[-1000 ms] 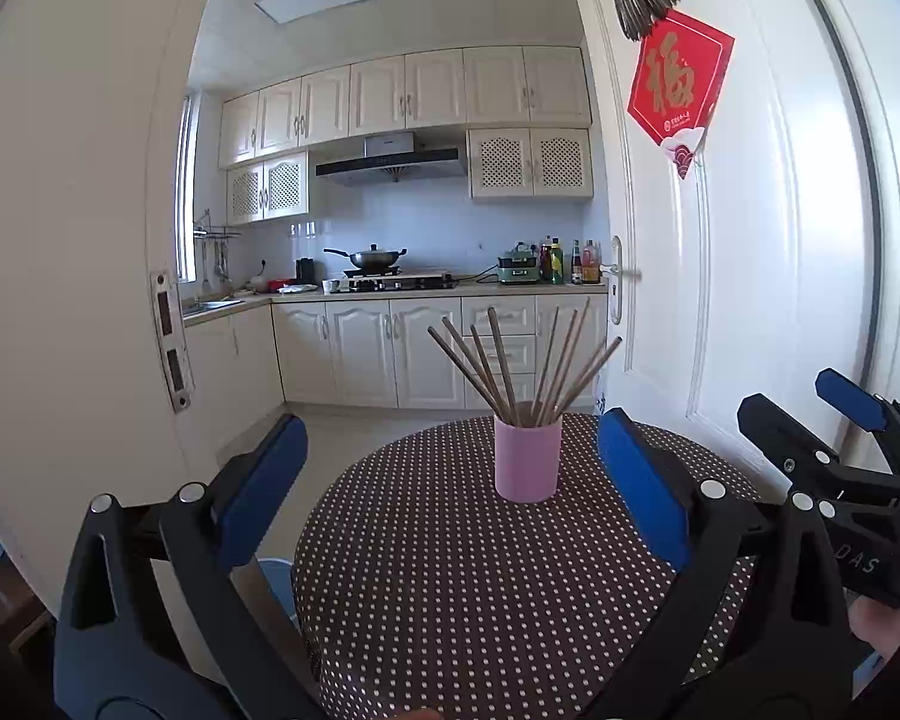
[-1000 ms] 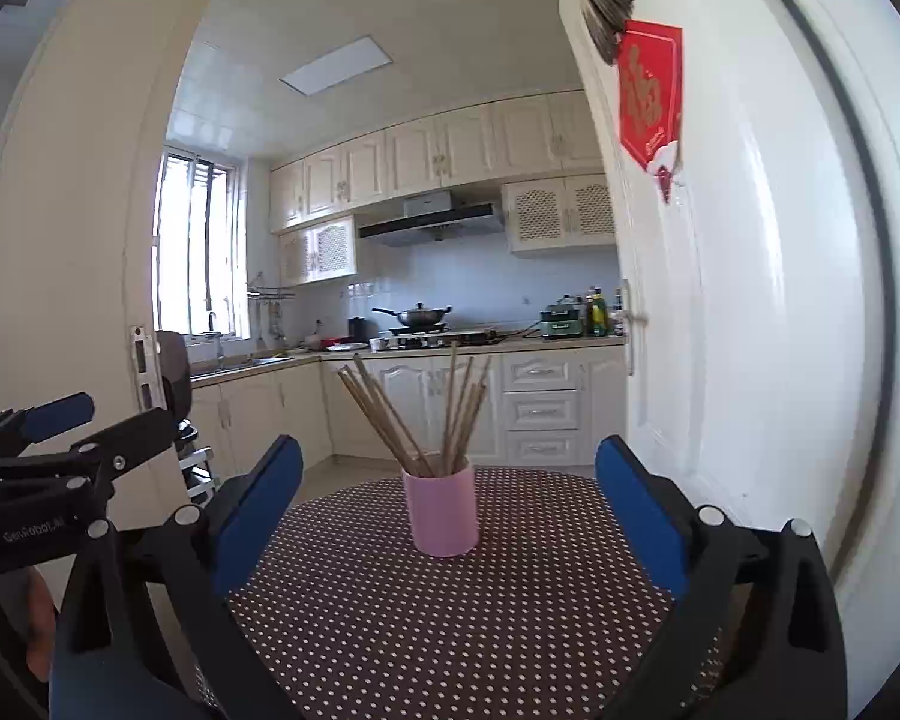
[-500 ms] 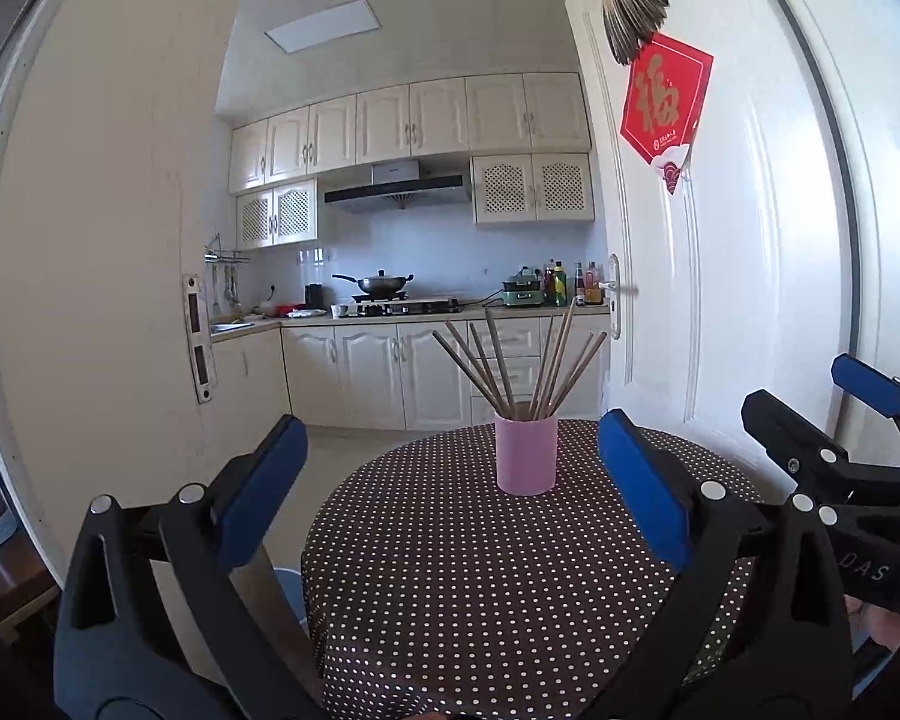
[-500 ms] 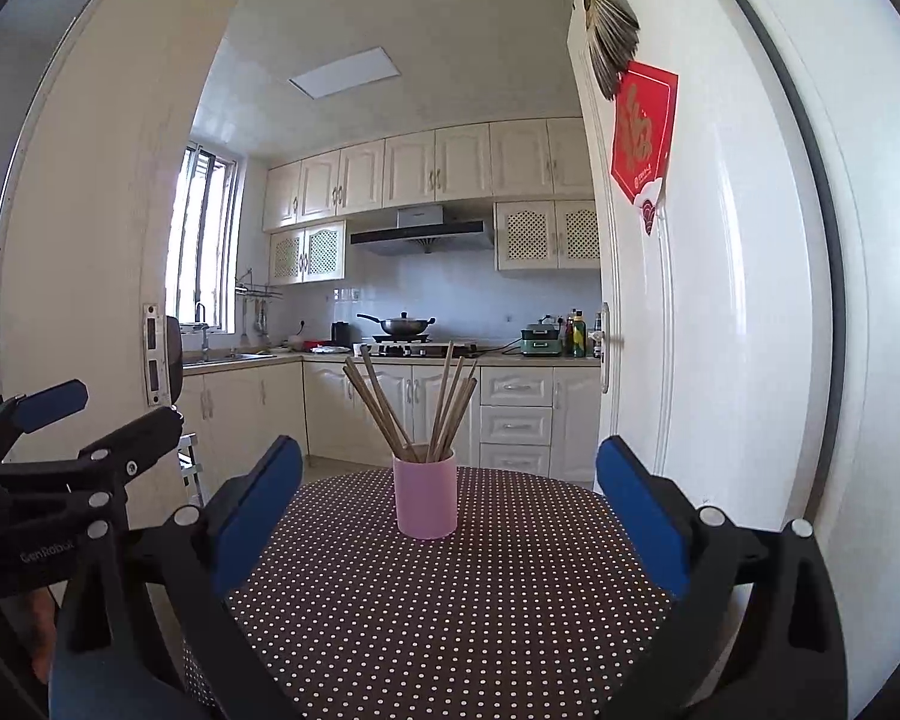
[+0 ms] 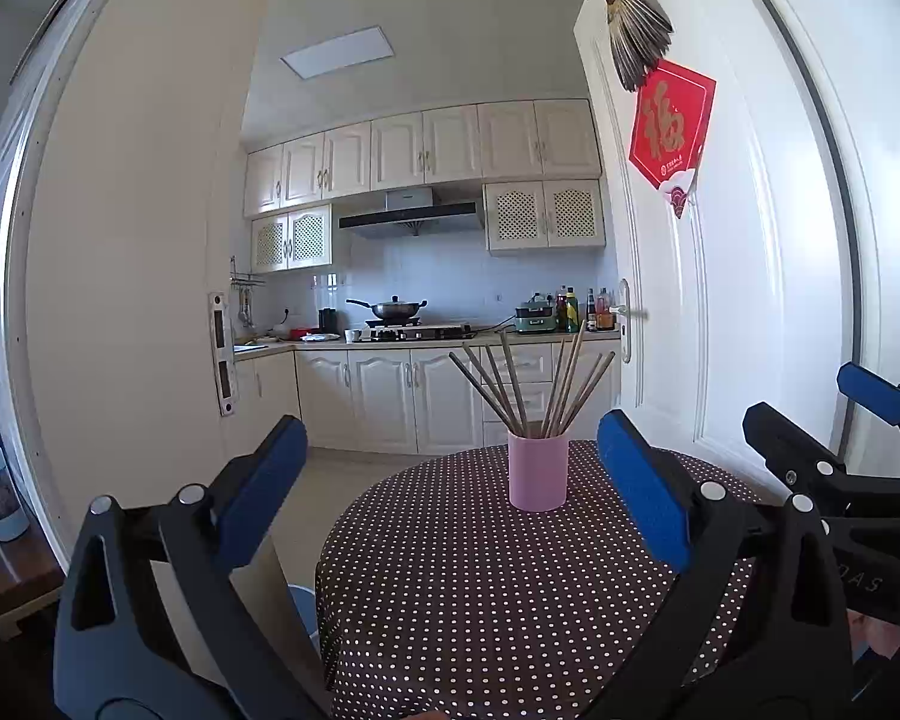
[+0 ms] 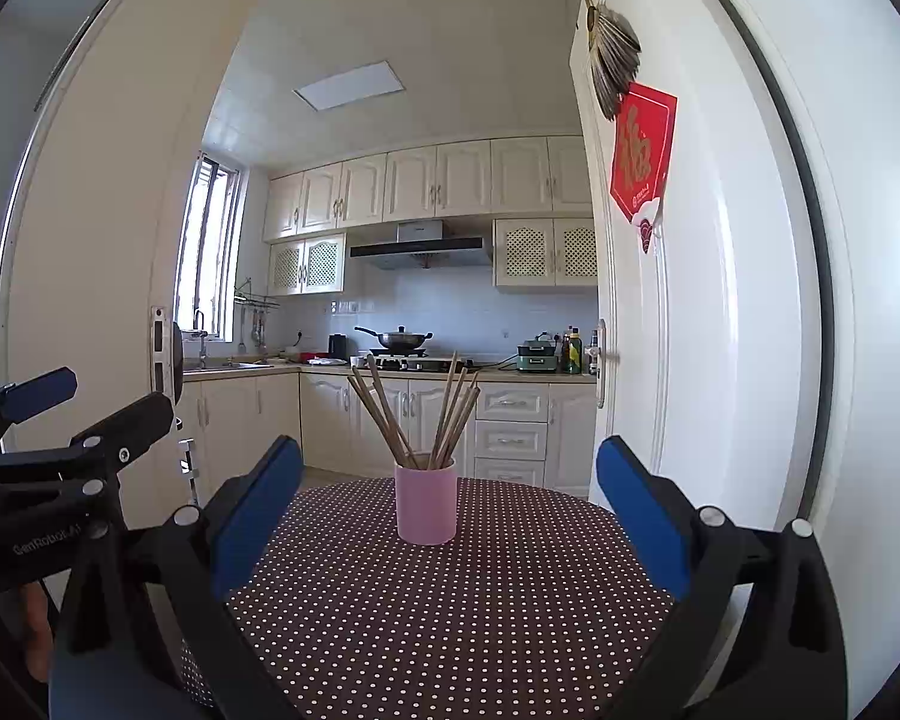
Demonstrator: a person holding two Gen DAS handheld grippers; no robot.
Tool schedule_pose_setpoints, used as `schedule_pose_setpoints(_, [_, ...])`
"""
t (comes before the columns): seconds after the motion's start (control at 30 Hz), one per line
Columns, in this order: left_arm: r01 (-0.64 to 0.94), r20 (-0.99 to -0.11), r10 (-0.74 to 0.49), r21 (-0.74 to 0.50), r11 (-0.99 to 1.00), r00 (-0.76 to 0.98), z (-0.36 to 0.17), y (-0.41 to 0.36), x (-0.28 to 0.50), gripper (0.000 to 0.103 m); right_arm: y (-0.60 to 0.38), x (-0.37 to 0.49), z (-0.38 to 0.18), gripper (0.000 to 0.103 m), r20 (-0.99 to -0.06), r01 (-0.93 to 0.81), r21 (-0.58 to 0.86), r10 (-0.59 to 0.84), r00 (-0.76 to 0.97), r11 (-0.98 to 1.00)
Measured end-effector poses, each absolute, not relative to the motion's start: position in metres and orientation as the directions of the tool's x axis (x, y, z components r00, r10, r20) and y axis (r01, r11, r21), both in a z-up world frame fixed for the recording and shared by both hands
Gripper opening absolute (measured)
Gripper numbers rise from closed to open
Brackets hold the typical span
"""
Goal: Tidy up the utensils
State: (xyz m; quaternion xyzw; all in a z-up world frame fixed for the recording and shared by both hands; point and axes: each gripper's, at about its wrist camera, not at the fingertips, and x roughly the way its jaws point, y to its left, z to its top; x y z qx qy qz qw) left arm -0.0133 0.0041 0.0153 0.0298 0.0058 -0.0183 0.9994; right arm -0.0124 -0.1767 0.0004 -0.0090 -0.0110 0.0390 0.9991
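A pink cup stands upright on a round table with a brown polka-dot cloth. Several wooden chopsticks stand fanned out in it. The cup and chopsticks also show in the right wrist view, on the same cloth. My left gripper is open and empty, well short of the cup. My right gripper is open and empty, also short of the cup. Each gripper shows at the edge of the other's view, the right one and the left one.
A white door with a red paper sign stands open at the right, close to the table. A white wall is at the left. A kitchen with cabinets and a stove lies behind the table.
Both grippers have pulled back and tilted up a little, so the cup sits lower and farther in both views. Both stay open and empty. The cup has not moved.
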Motion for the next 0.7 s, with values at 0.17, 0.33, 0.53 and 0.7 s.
schedule_pose_setpoints(0.17, [0.043,-0.019,-0.042,0.056,0.998,0.999,0.0119,0.0061,-0.0127,0.096,-0.1744,-0.0135,-0.0015,0.095,0.023,-0.062,-0.038,0.063,0.998,0.997])
schedule_pose_setpoints(0.33, [0.045,-0.017,-0.044,0.055,0.997,0.999,0.0111,0.0051,-0.0123,0.096,-0.1734,-0.0162,-0.0019,0.095,0.025,-0.053,-0.045,0.054,0.998,0.998])
schedule_pose_setpoints(0.53, [0.046,-0.018,-0.045,0.059,0.997,0.999,0.0096,0.0060,-0.0141,0.096,-0.1750,-0.0159,-0.0028,0.095,0.018,-0.058,-0.037,0.058,0.998,0.998])
schedule_pose_setpoints(0.7, [0.050,-0.017,-0.049,0.059,0.997,0.999,0.0094,0.0061,-0.0135,0.096,-0.1752,-0.0173,-0.0021,0.095,0.016,-0.053,-0.039,0.053,0.998,0.998])
